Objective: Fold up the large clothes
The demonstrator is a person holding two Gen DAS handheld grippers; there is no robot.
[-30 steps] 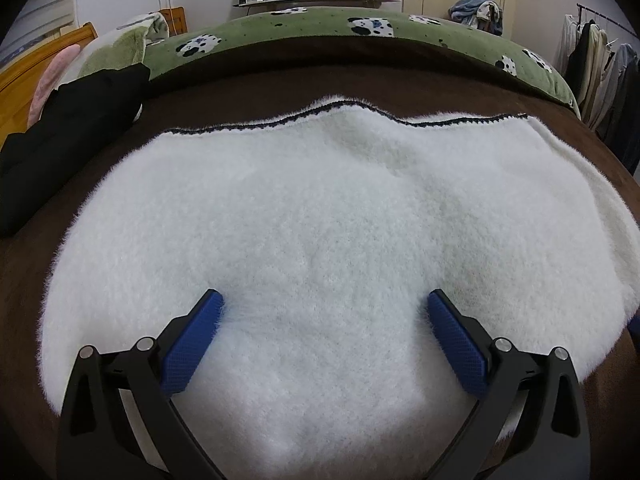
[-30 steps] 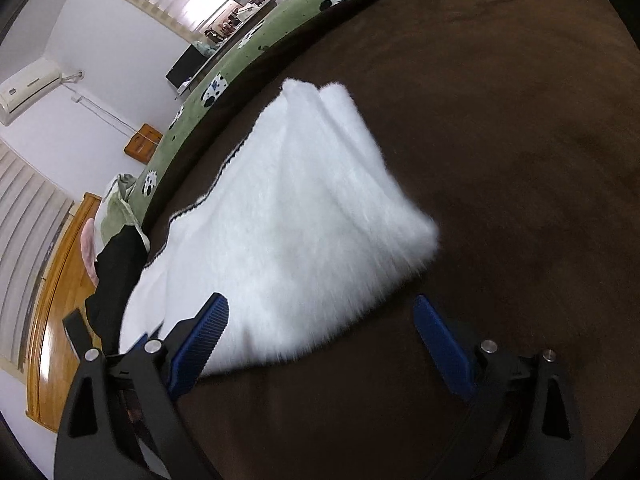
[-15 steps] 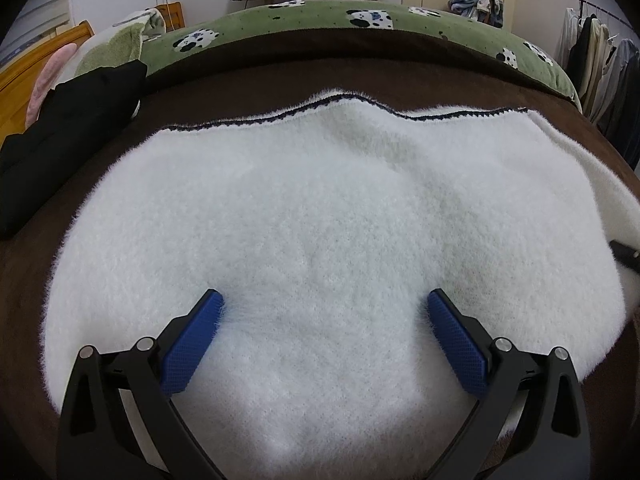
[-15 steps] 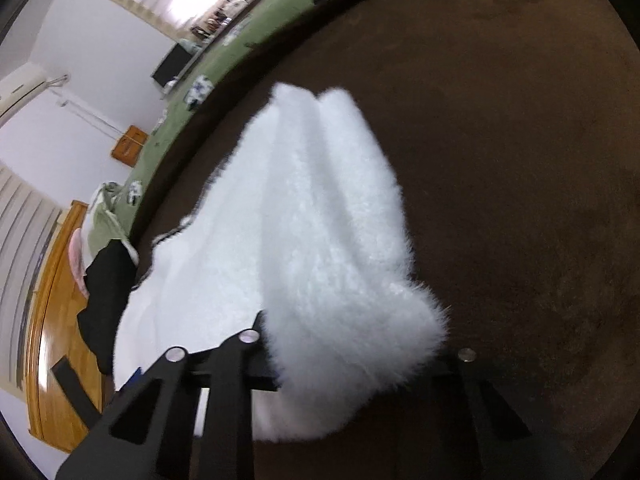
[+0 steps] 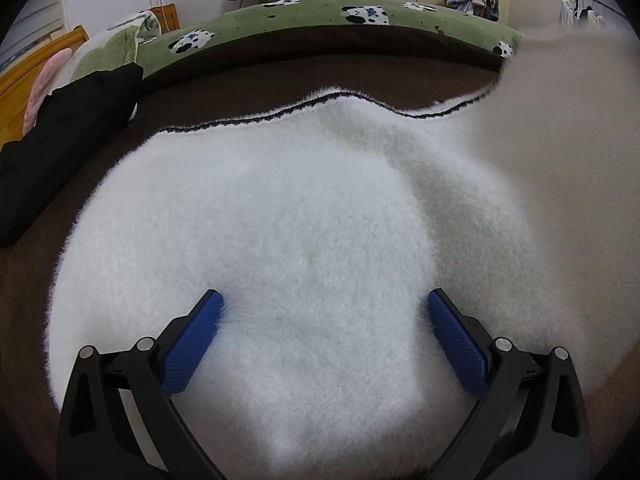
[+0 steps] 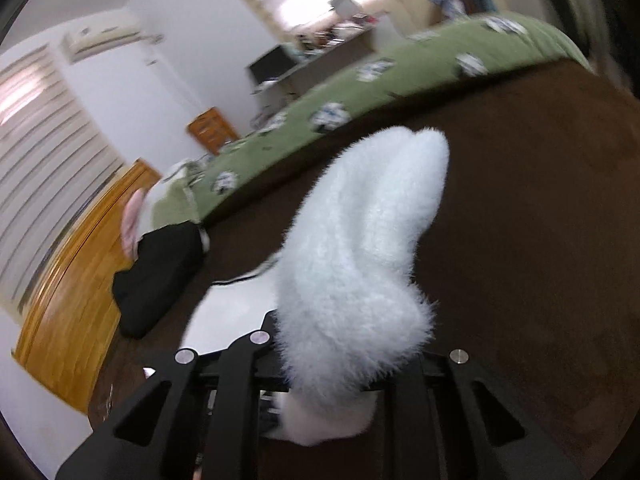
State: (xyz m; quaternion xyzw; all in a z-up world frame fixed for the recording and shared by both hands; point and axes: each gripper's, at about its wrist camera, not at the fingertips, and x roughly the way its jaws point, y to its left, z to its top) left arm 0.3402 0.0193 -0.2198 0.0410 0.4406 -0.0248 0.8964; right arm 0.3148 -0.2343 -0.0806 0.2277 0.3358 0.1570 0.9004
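A large white fluffy garment [image 5: 280, 220] with a dark-trimmed far edge lies spread on the brown bed cover [image 5: 360, 64]. My left gripper [image 5: 324, 332] is open, its blue pads resting on the garment's near part. My right gripper [image 6: 328, 376] is shut on the garment's right end [image 6: 360, 240] and holds it lifted above the bed; its fingertips are hidden in the fluff. In the left wrist view the raised end [image 5: 560, 160] looms blurred at the right.
A black garment [image 5: 68, 140] lies at the bed's left side, also in the right wrist view [image 6: 160, 276]. A green spotted blanket [image 5: 320, 20] runs along the far side. A wooden headboard [image 6: 72, 280] stands left. A desk and hanging clothes stand beyond.
My right gripper closed on the garment's right end and lifted it up and toward the left. The left gripper stayed open and in place on the garment.
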